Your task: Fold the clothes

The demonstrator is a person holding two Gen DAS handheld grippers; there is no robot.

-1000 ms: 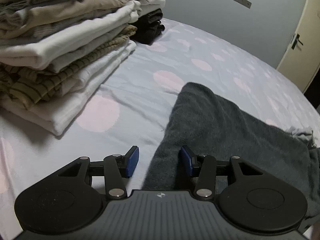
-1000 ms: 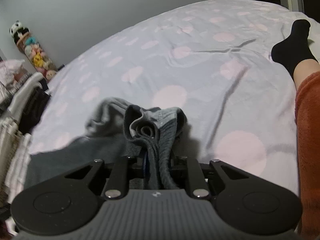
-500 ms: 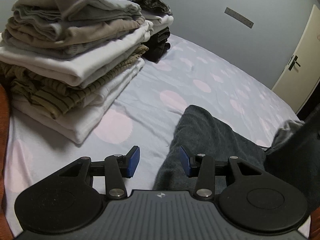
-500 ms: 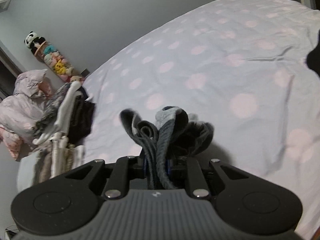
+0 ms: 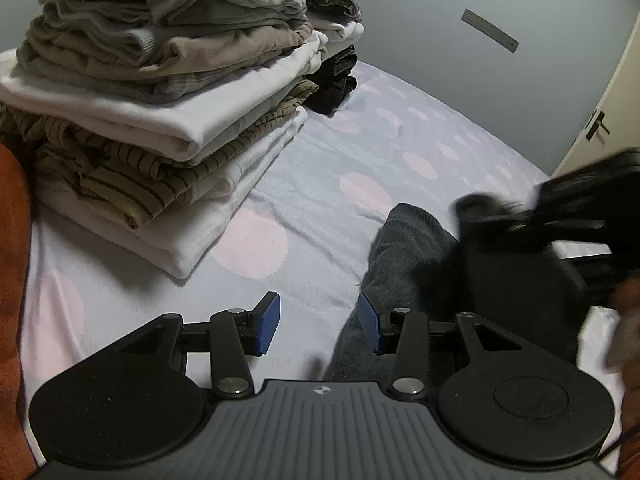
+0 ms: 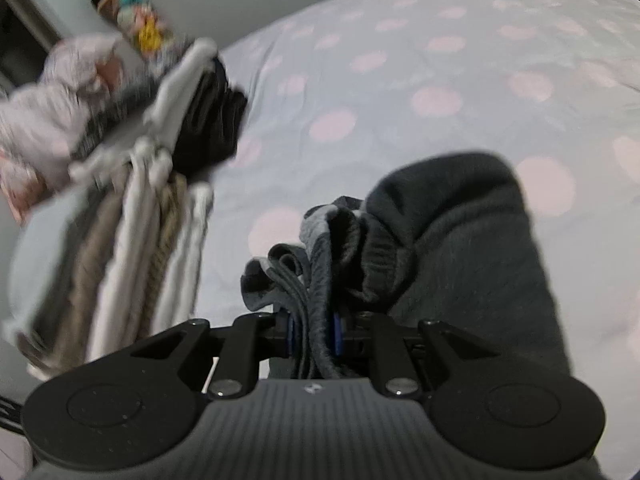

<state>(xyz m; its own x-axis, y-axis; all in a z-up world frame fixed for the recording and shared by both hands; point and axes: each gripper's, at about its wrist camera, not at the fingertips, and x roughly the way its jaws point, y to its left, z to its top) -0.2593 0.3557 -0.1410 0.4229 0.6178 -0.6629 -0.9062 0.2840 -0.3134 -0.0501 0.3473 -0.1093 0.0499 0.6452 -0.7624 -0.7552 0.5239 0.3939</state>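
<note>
A dark grey garment [image 5: 412, 248] lies on the dotted bedsheet [image 5: 320, 160]. My left gripper [image 5: 318, 322] hovers open just above the sheet, its right pad at the garment's near left edge and nothing between the pads. My right gripper [image 6: 314, 330] is shut on a bunched edge of the same dark grey garment [image 6: 460, 232], which folds over and drapes to the right. In the left wrist view the right gripper [image 5: 560, 216] is a dark blur carrying cloth over the garment's right part.
A tall stack of folded clothes [image 5: 160, 92] stands at the left, with a second darker pile [image 5: 336, 76] behind it. A door [image 5: 612, 120] is at the far right. Stuffed toys [image 6: 124, 12] hang on the wall. An orange sleeve [image 5: 12, 240] shows at the left edge.
My right gripper has swung left with the bunched garment edge, folding it over toward the clothes stack, and has come into the left wrist view. The left gripper pulled back slightly.
</note>
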